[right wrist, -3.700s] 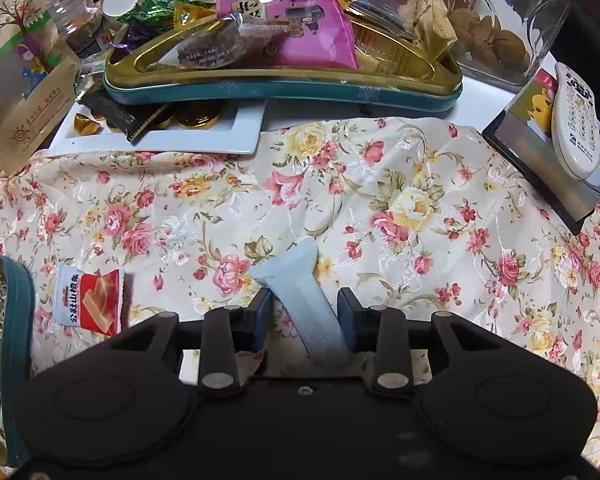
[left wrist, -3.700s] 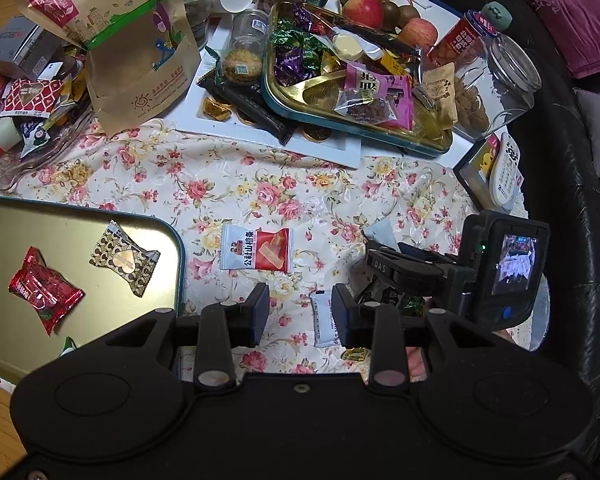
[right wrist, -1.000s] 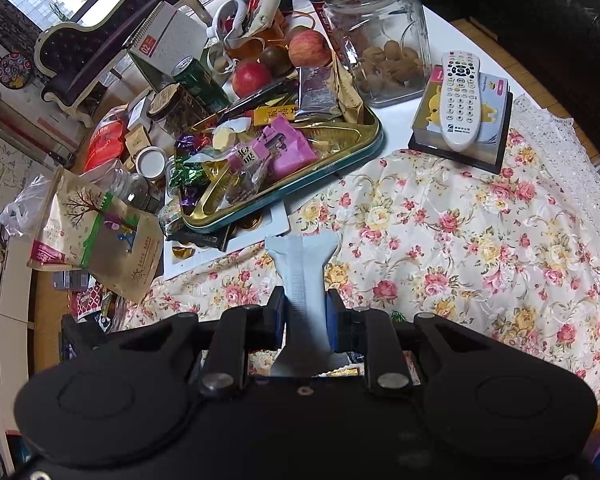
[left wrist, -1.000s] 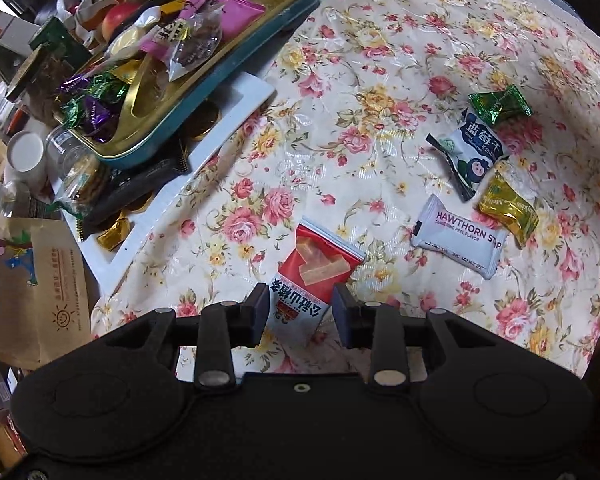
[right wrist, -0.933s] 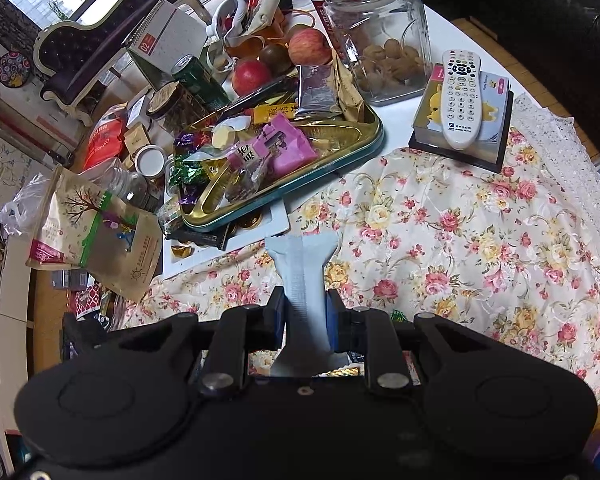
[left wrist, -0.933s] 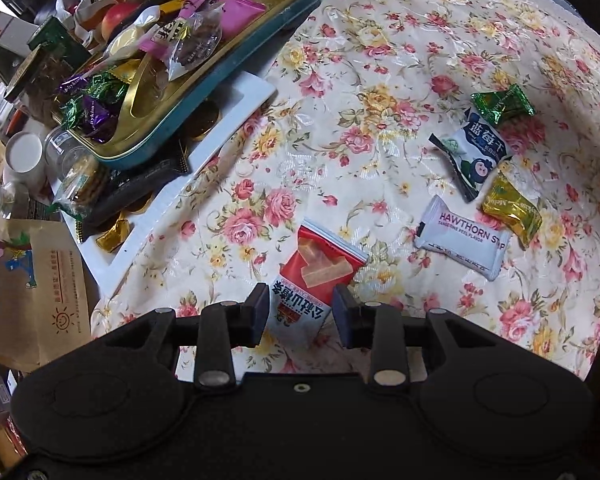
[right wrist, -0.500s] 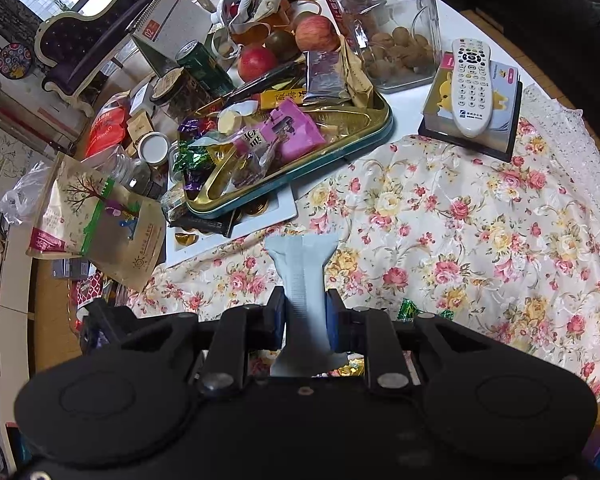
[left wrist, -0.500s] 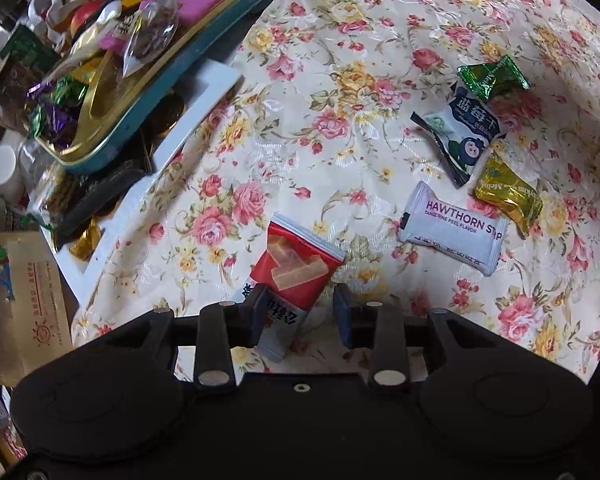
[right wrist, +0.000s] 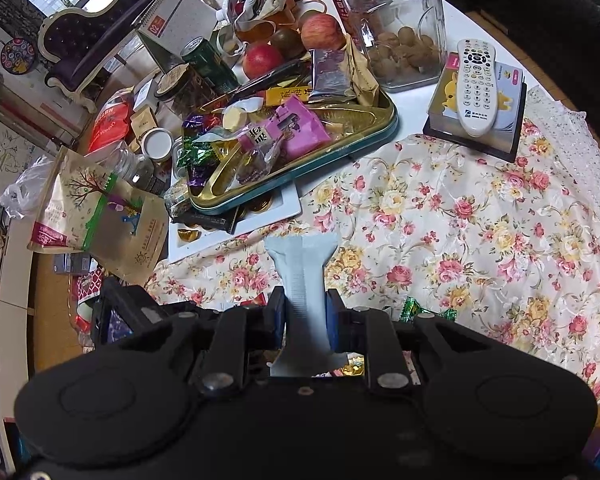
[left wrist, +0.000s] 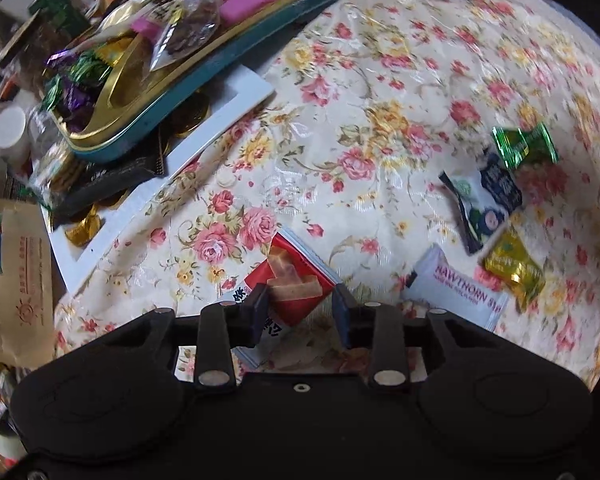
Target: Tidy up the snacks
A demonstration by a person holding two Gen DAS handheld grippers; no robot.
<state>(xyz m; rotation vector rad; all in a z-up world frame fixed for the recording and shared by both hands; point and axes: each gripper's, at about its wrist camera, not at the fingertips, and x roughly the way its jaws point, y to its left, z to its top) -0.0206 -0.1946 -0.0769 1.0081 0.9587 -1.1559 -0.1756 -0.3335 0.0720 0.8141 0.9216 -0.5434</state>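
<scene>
1. Now the left gripper (left wrist: 298, 307) tips steeply down over the flowered tablecloth (left wrist: 400, 92), its jaws closing around a red snack packet (left wrist: 290, 284); the left pad touches it, the right stands clear.
2. Meanwhile the right gripper (right wrist: 303, 317) clamps tight on a pale blue wrapper (right wrist: 302, 268).
3. Beyond sits a gold tray (right wrist: 380, 128) heaped with sweets, plus a remote (right wrist: 477, 86).
</scene>
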